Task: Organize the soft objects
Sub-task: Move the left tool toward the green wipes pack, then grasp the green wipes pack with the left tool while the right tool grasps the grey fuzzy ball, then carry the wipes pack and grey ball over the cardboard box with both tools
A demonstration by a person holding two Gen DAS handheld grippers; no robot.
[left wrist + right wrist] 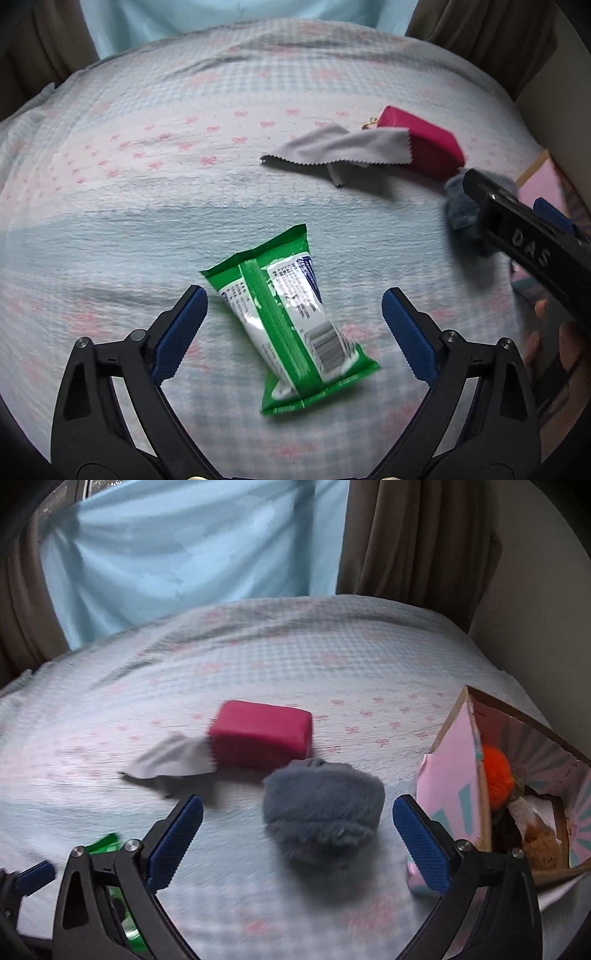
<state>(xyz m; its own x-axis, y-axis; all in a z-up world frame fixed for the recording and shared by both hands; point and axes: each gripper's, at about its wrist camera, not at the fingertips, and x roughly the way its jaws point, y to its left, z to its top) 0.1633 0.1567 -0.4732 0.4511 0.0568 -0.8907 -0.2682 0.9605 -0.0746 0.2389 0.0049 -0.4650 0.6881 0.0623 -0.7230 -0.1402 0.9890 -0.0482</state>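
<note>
Lying on the bed (147,206), the green wipes pack (290,325) sits between the spread jaws of the left gripper (293,332), a little nearer to the right-hand pad, and neither pad touches it. It is tilted, with its far end pointing away and to the left of the jaws. The grey fluffy object (321,812) lies between the released jaws of the right gripper (297,840), closer to the right finger, and I cannot tell if it touches that finger because the picture is blurred. Just beyond this object is the red pouch (262,733), and the grey cloth (173,757) lies beside the pouch, further out past the left finger; in the left wrist view one corner of the cloth rests on the pouch. To the right of the right gripper stands an open pink box (450,775), holding an orange fluffy thing (496,775) and some other soft items which I cannot identify. Behind the bed hang a light blue curtain (192,542) and brown curtains (413,535).
</note>
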